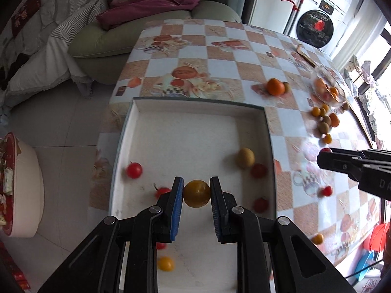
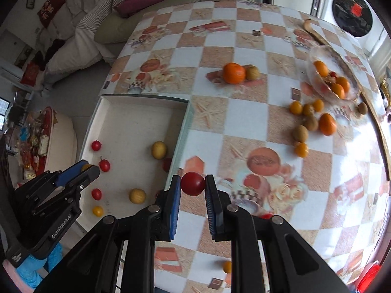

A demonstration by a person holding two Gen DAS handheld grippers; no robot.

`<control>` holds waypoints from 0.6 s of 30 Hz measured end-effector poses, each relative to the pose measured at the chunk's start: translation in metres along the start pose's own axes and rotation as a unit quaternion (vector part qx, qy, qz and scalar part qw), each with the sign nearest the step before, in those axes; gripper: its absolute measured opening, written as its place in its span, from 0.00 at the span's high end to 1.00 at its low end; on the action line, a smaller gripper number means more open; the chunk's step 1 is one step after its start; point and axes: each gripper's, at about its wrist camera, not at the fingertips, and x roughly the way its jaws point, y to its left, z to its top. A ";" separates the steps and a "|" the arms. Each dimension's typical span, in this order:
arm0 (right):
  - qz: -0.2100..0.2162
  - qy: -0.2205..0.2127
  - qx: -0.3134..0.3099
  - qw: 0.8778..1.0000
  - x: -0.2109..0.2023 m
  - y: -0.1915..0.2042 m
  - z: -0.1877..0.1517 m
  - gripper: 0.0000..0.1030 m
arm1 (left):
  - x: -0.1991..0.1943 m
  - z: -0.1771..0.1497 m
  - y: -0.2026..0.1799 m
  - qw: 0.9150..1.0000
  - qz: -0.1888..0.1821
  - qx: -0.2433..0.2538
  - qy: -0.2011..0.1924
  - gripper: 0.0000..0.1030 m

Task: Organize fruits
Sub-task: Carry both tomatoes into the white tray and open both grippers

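My left gripper (image 1: 196, 193) is shut on a yellow round fruit (image 1: 196, 193) and holds it over the white box (image 1: 195, 105), which holds several red tomatoes (image 1: 134, 170) and a yellow-green fruit (image 1: 245, 157). My right gripper (image 2: 193, 184) is shut on a red tomato (image 2: 192, 183) above the tablecloth, just right of the white box (image 2: 144, 97). The left gripper also shows in the right wrist view (image 2: 88, 168), over the box. The right gripper's fingers (image 1: 342, 163) enter the left wrist view from the right.
The checkered table (image 2: 220, 39) carries a mandarin (image 2: 233, 73) with a small brown fruit, a glass bowl (image 2: 317, 78) of oranges, and a cluster of small orange and brown fruits (image 2: 310, 122). A green sofa (image 1: 102, 41) stands beyond the table. A round stool (image 1: 24, 190) is on the floor at left.
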 end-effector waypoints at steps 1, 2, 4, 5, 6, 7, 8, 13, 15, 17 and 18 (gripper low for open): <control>0.002 0.001 -0.003 1.000 0.003 0.004 0.004 0.79 | 0.003 0.004 0.003 1.000 0.002 0.000 -0.001 0.77; 0.003 0.002 -0.005 1.000 0.006 0.008 0.007 0.79 | 0.006 0.009 0.007 1.000 0.005 0.000 -0.002 0.77; 0.008 0.006 -0.005 1.000 0.014 0.014 0.015 0.79 | 0.013 0.016 0.011 1.000 0.009 0.001 -0.002 0.77; 0.011 0.008 -0.005 1.000 0.018 0.017 0.019 0.79 | 0.017 0.021 0.013 1.000 0.011 0.001 -0.002 0.77; 0.013 0.010 -0.004 1.000 0.022 0.019 0.023 0.79 | 0.021 0.025 0.015 1.000 0.012 0.001 0.000 0.77; 0.014 0.013 -0.004 1.000 0.027 0.022 0.026 0.79 | 0.025 0.028 0.016 1.000 0.014 0.002 0.000 0.77; 0.014 0.014 -0.004 1.000 0.031 0.024 0.030 0.79 | 0.029 0.032 0.017 1.000 0.016 0.003 0.001 0.77; 0.013 0.020 -0.008 1.000 0.050 0.032 0.045 0.79 | 0.051 0.045 0.022 1.000 0.022 0.002 0.009 0.77; 0.013 0.023 -0.008 1.000 0.057 0.034 0.049 0.79 | 0.058 0.047 0.024 1.000 0.025 0.002 0.013 0.77; 0.014 0.027 -0.007 1.000 0.064 0.036 0.053 0.79 | 0.065 0.048 0.025 0.999 0.029 0.001 0.017 0.77; 0.014 0.029 -0.006 0.999 0.068 0.036 0.055 0.79 | 0.068 0.048 0.027 0.999 0.030 0.000 0.019 0.77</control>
